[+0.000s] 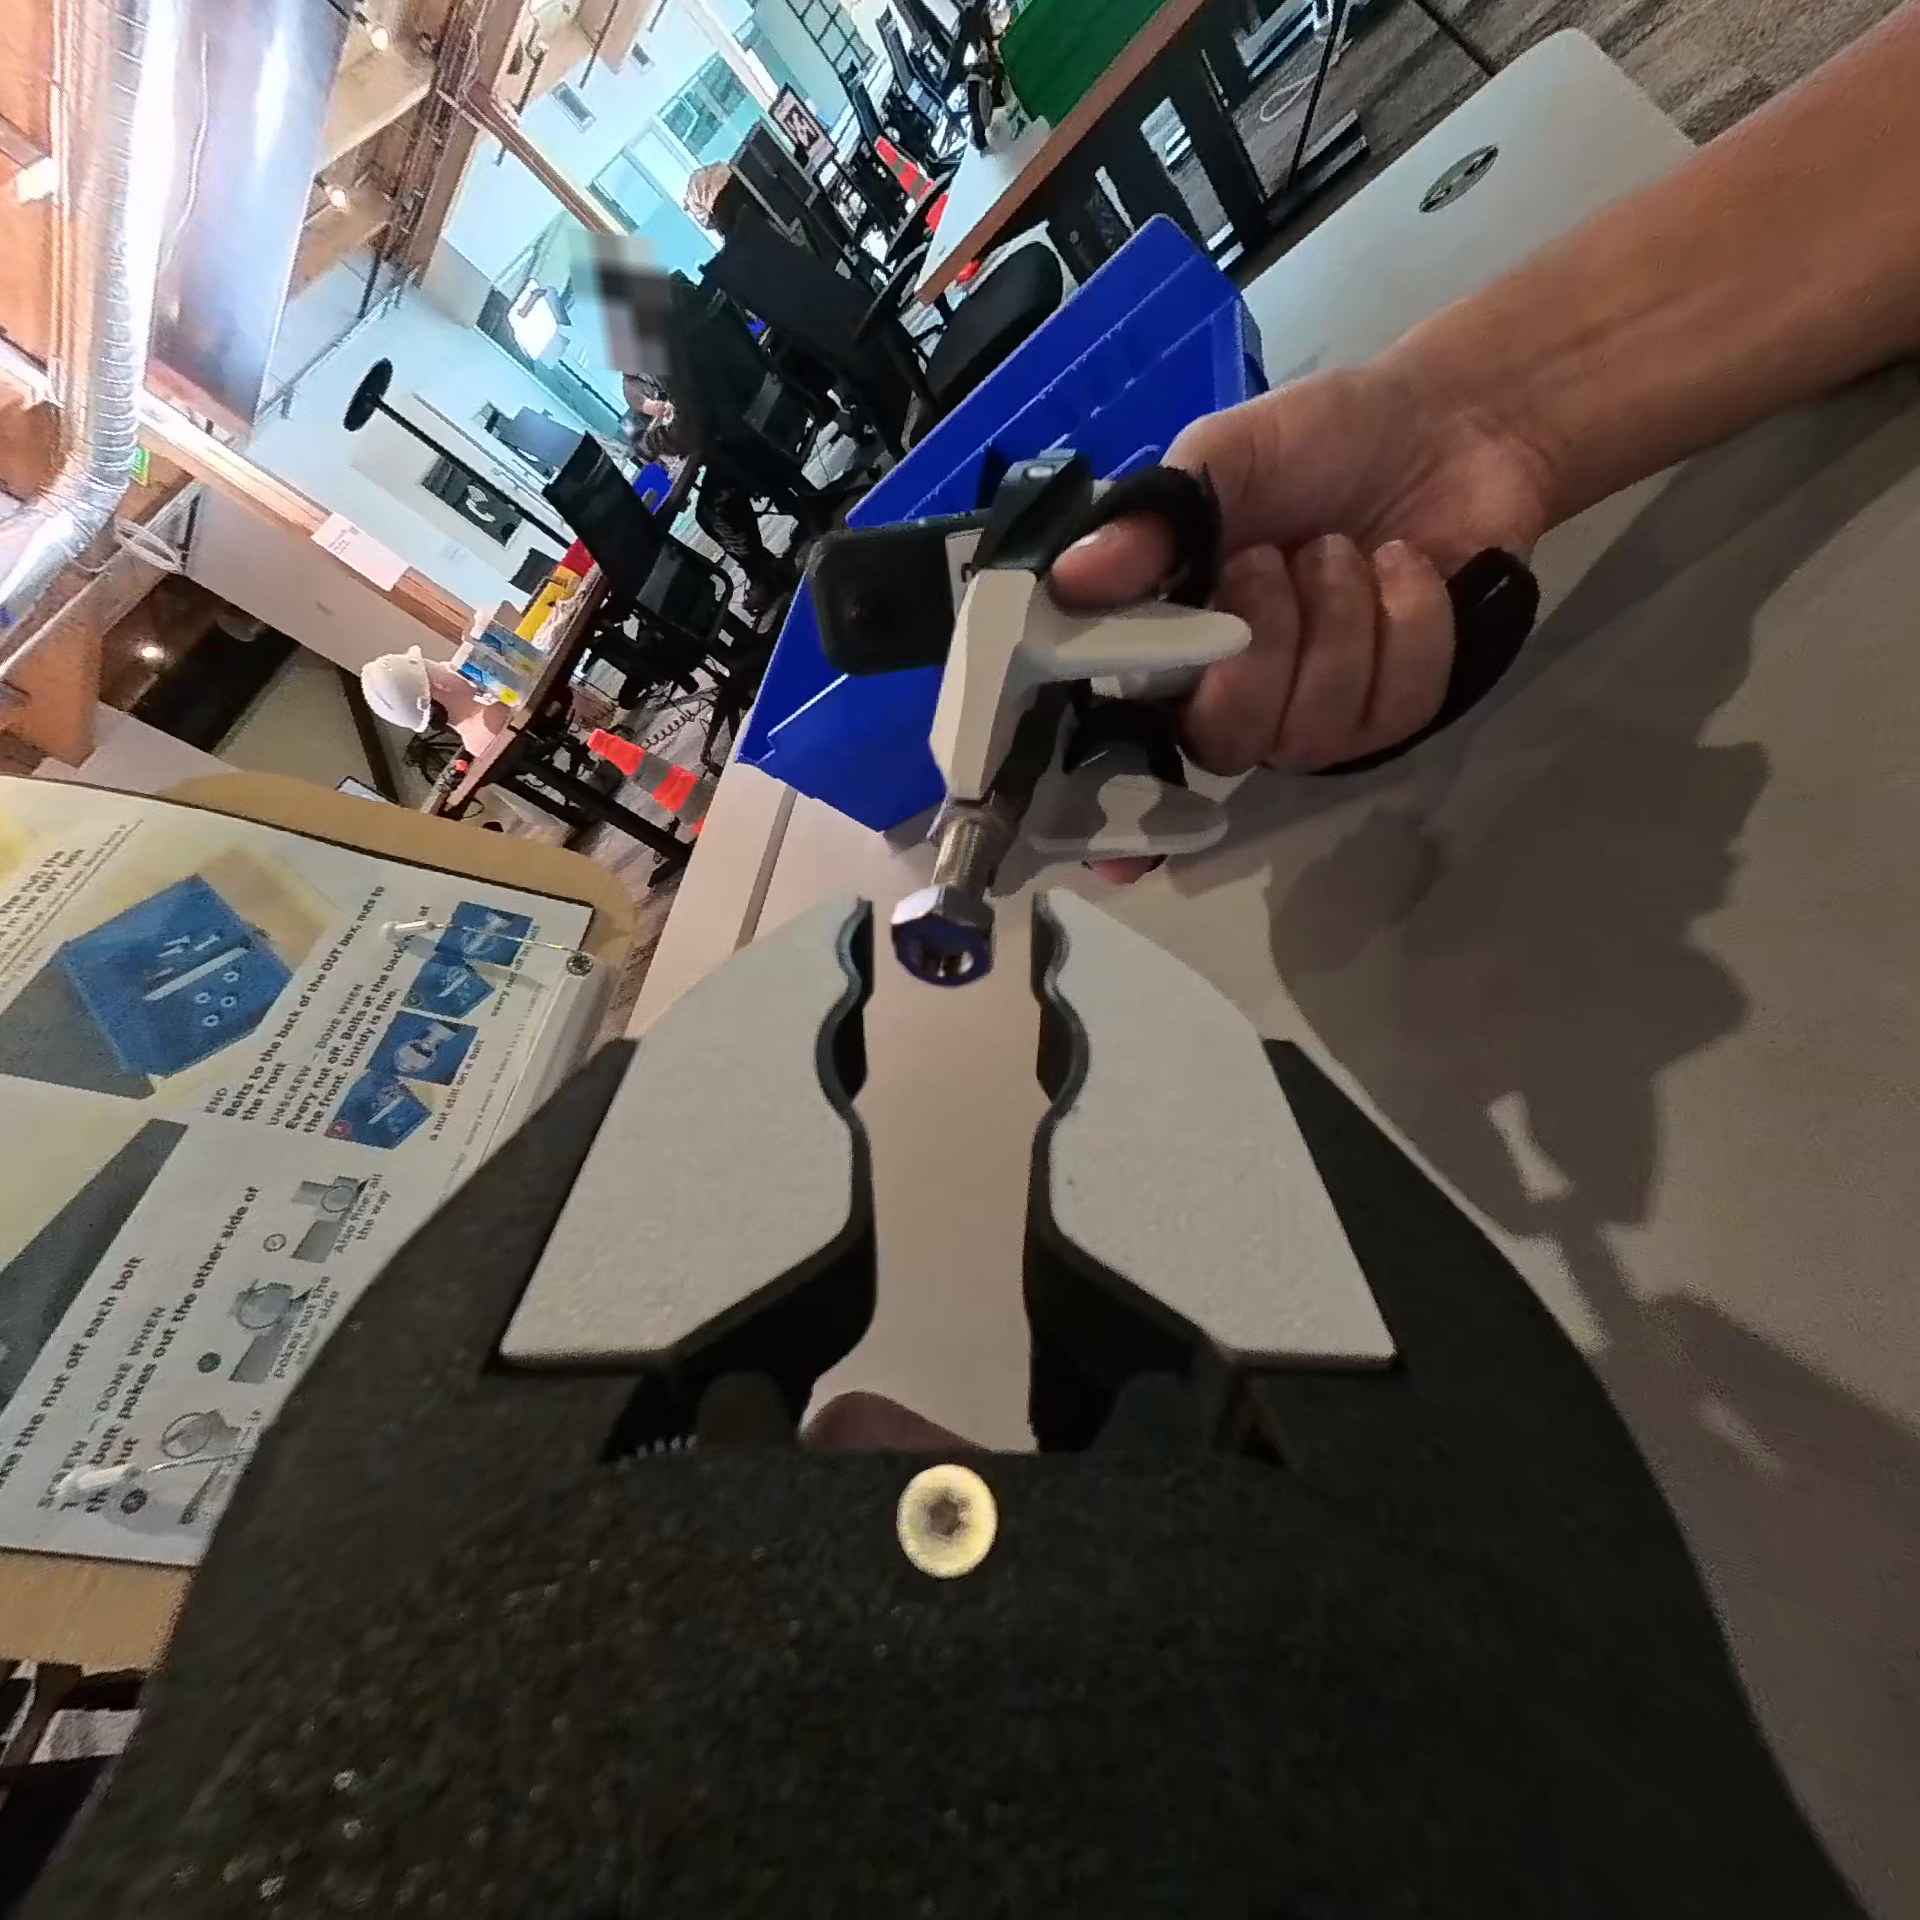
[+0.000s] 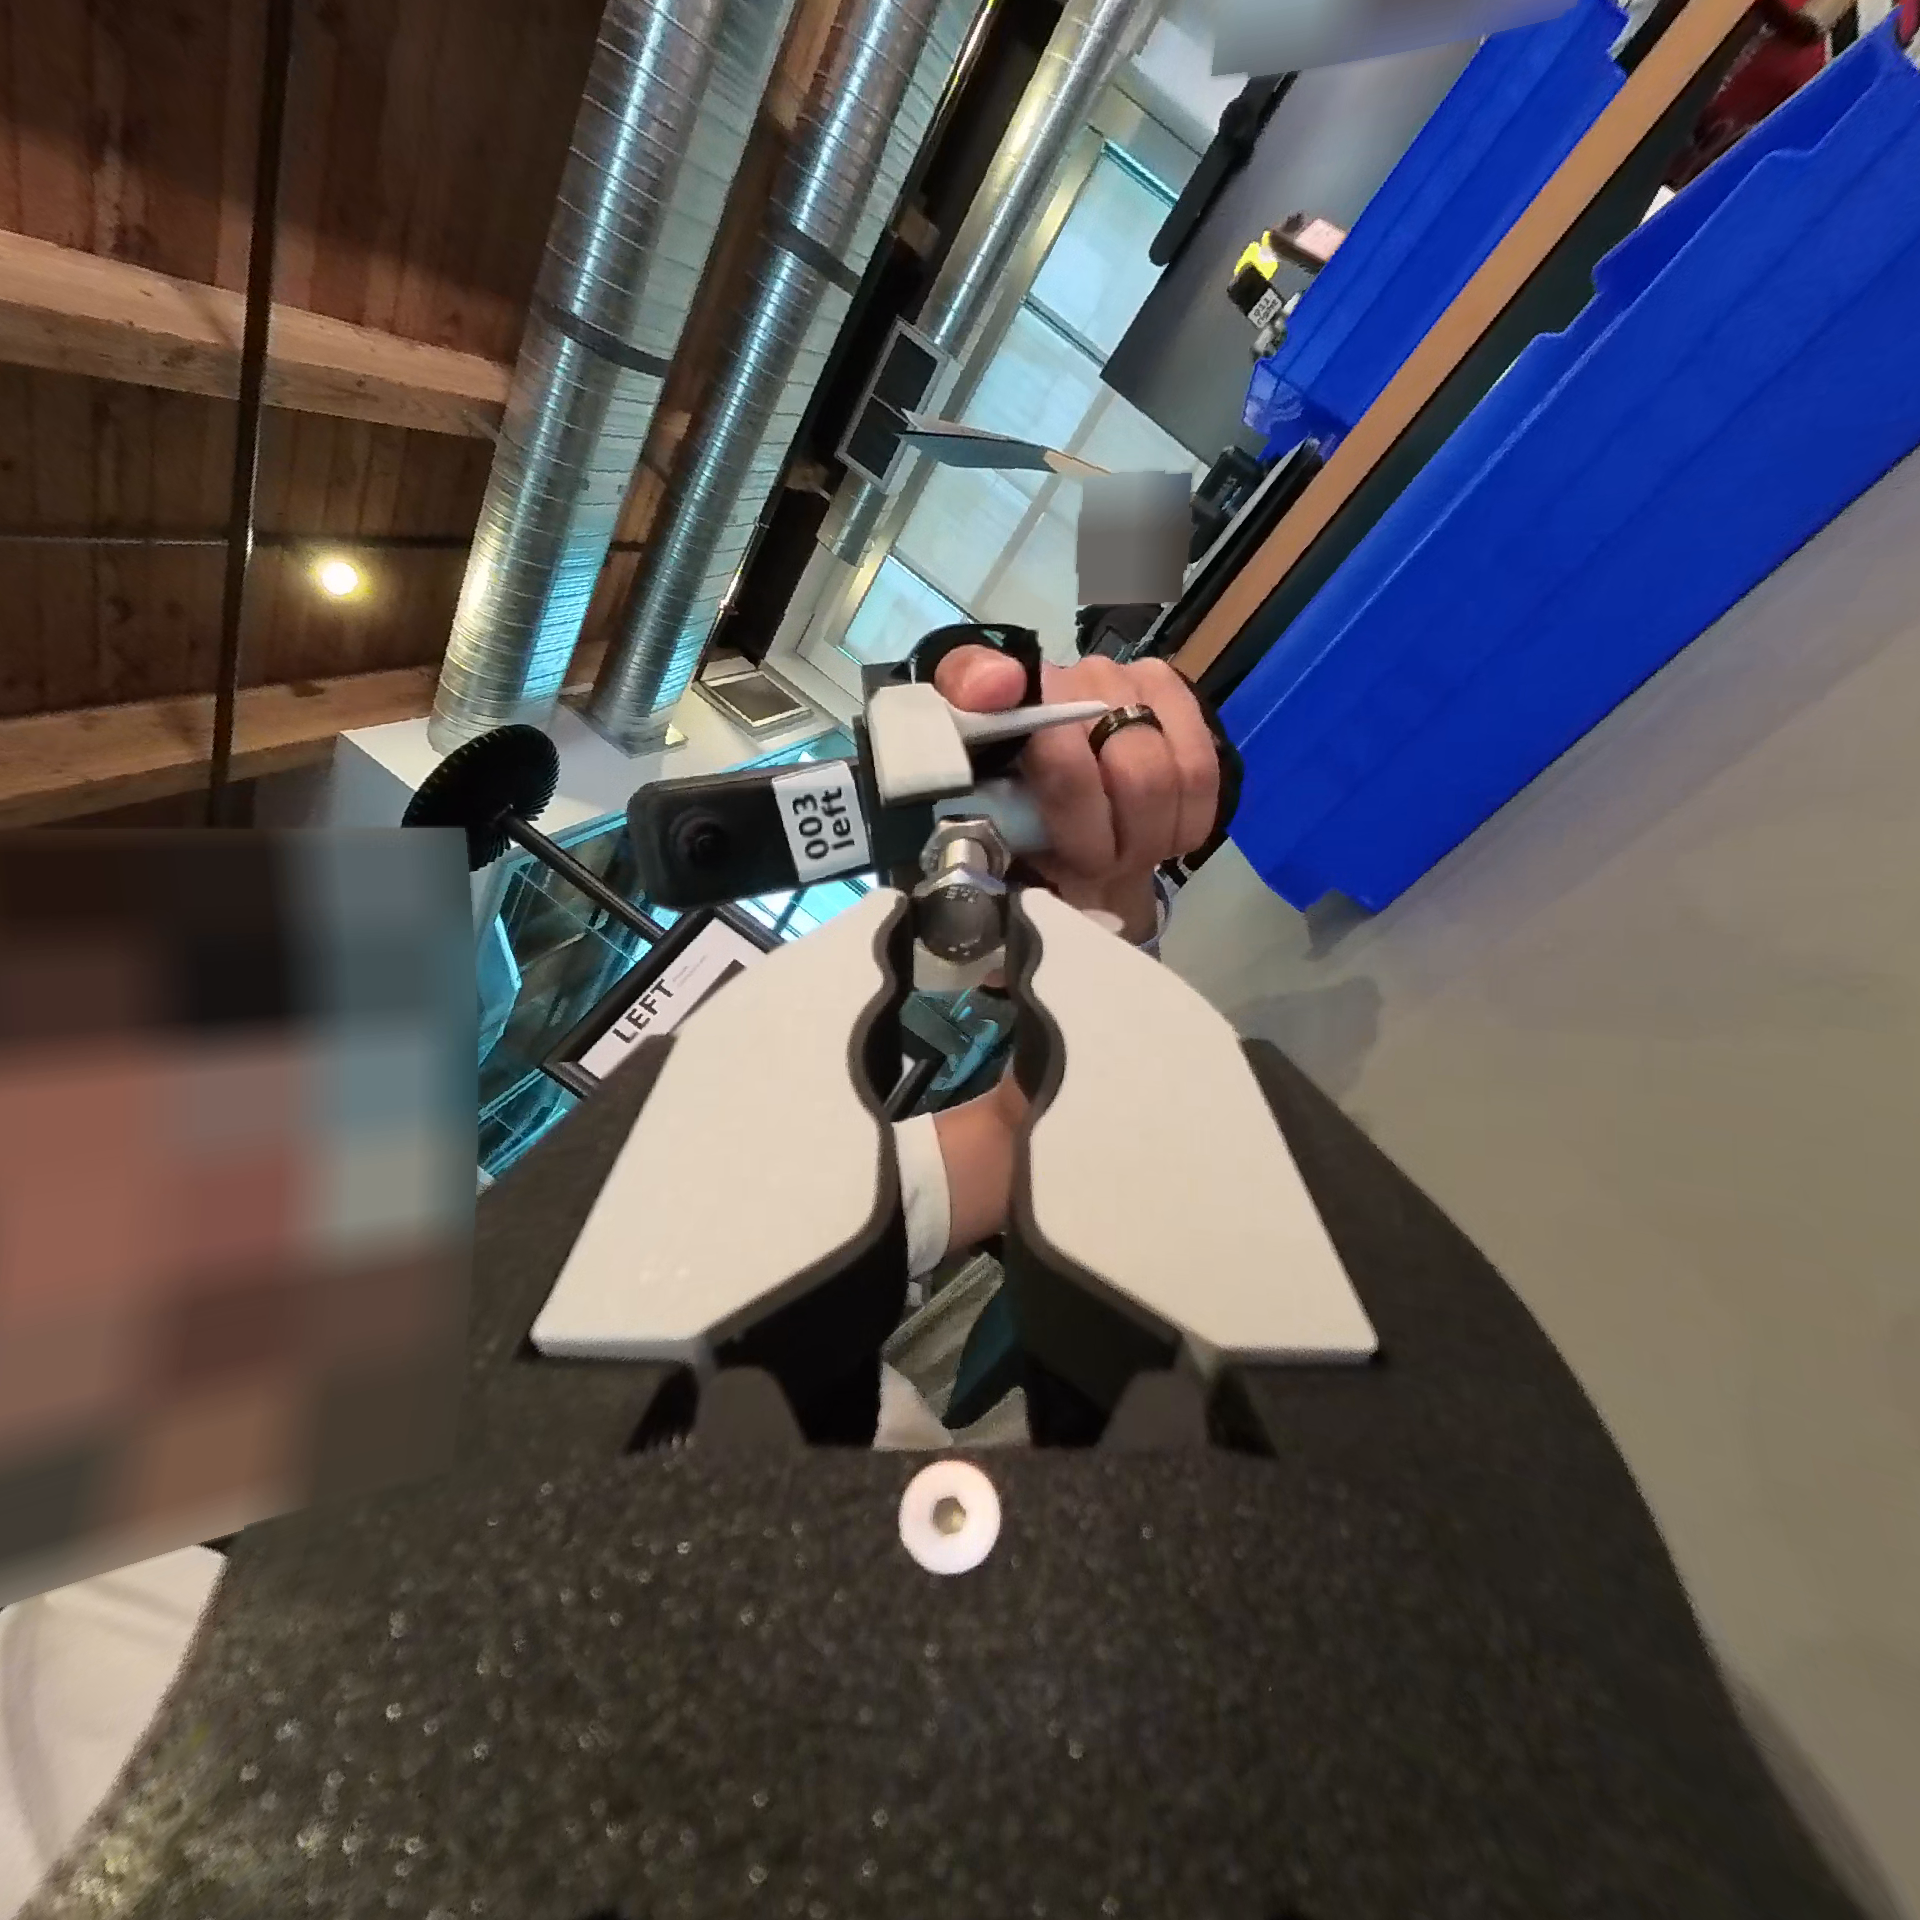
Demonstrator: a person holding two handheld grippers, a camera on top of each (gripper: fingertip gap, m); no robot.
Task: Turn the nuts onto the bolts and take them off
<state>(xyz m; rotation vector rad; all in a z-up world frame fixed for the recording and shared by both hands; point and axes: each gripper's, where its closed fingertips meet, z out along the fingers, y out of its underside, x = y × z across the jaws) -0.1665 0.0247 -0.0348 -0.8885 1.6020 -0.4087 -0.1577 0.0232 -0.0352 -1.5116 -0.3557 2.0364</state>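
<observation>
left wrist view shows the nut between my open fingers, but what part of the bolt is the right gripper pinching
Observer: The right wrist view shows the right gripper shut on the bolt at its hex head, seated in the notch of the fingers.
Operator: what's behind my left gripper over there
Observer: A large blue bin stands on the grey table, just beyond the hand that holds the left gripper.
</observation>
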